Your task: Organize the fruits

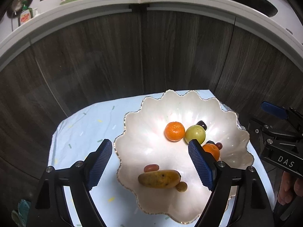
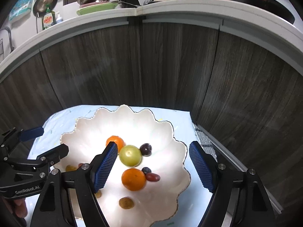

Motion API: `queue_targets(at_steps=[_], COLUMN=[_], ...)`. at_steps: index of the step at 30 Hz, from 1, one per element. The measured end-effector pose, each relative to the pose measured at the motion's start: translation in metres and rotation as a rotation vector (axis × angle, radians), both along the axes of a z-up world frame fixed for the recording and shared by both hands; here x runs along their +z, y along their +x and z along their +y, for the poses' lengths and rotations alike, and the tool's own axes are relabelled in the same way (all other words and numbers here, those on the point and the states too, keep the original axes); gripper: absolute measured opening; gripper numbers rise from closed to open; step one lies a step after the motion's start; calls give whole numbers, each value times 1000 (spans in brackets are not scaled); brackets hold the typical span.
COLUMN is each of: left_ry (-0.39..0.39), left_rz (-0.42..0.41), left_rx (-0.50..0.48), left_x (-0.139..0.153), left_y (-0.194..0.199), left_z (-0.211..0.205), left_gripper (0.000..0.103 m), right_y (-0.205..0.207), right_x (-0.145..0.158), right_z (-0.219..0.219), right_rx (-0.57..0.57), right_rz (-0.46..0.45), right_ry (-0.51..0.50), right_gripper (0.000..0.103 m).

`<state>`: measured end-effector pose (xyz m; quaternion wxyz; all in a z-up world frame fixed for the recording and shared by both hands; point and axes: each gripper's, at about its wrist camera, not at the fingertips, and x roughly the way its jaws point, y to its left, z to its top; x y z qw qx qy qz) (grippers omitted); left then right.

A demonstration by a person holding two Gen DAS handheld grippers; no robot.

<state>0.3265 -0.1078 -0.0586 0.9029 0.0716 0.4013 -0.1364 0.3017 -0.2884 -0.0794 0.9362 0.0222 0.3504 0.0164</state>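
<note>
Dark cabinet fronts back the desk [image 1: 81, 124], where both hand-held grippers, left [image 1: 150, 163] and right [image 2: 153, 167], hover spread and empty over fruit in the scalloped bowl [image 2: 166, 130]; round fruit could roll if nudged.

Near orange [image 1: 213, 150] half hidden — yellow fruit [image 2: 71, 168] mostly hidden.

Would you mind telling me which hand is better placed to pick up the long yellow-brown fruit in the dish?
Left, probably. The left tongs are open and the long yellow-brown fruit lies between their fingers in the dish. The right tongs, also open, frame the nearer orange instead.
</note>
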Motion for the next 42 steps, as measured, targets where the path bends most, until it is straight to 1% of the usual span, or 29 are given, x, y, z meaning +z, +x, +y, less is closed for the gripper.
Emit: queue_targets(at_steps=[2, 11, 17, 26, 38, 42], left_ry=[1, 4, 1, 0, 20, 13], left_rz=[-14, -64, -76, -101, -135, -131], left_rx=[9, 35, 43, 60, 86, 93], left_x=[6, 33, 41, 48, 47, 46], left_y=[-7, -45, -70, -109, -162, -179], left_z=[3, 16, 22, 33, 51, 57], left_gripper=[86, 89, 89, 89, 89, 89], right_y=[-7, -46, -75, -113, -163, -176], right_x=[5, 24, 34, 39, 37, 35], right_z=[2, 4, 5, 14, 31, 34], right_rx=[-1, -10, -15, -14, 5, 16], right_rz=[-7, -33, -50, -62, -92, -96], right_ry=[4, 37, 44, 55, 37, 40], right_gripper=[78, 78, 78, 79, 79, 79])
